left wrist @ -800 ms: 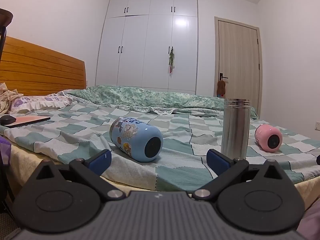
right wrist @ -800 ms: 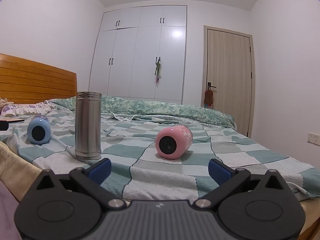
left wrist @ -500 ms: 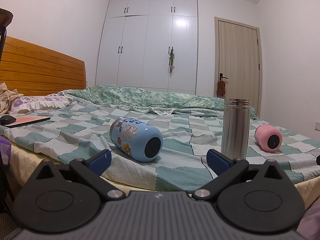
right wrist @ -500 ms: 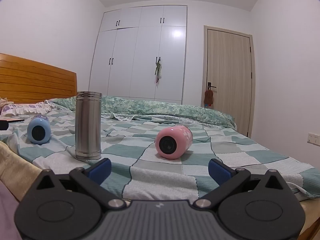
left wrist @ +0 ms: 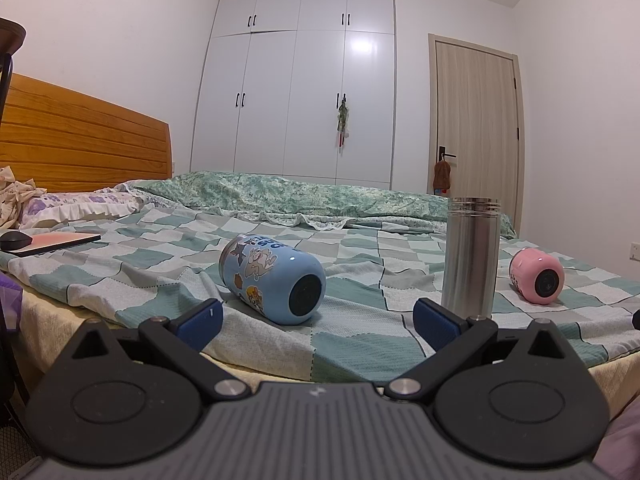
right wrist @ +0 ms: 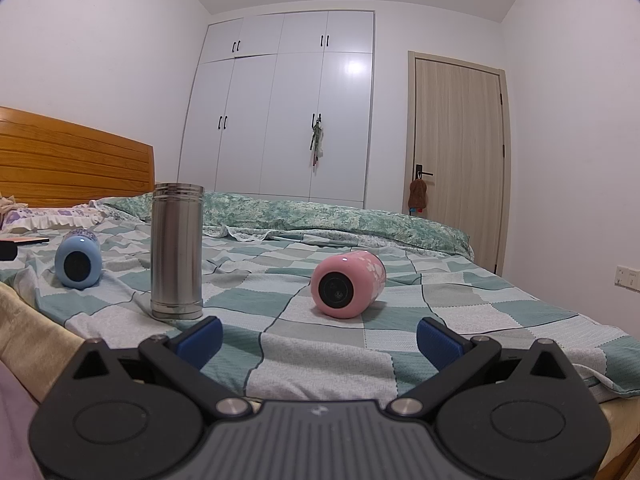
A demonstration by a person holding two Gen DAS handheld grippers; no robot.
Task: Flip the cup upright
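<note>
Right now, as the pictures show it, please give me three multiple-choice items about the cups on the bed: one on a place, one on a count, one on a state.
1. Where does the steel flask stand?
A. Between the blue cup and the pink cup
B. On the pillow
C. On the floor by the door

2. How many cups lie on their side?
A. None
B. Two
C. Four

3. How are the two grippers?
A. Both shut on a cup
B. One open, one shut
C. Both open and holding nothing

Answers:
1. A: in the right wrist view the steel flask stands upright on the checked blanket, with the blue cup to its left and the pink cup to its right.
2. B: the blue and the pink cup both lie on their side.
3. C: the left gripper and the right gripper have their jaws spread wide with nothing between them.
</note>
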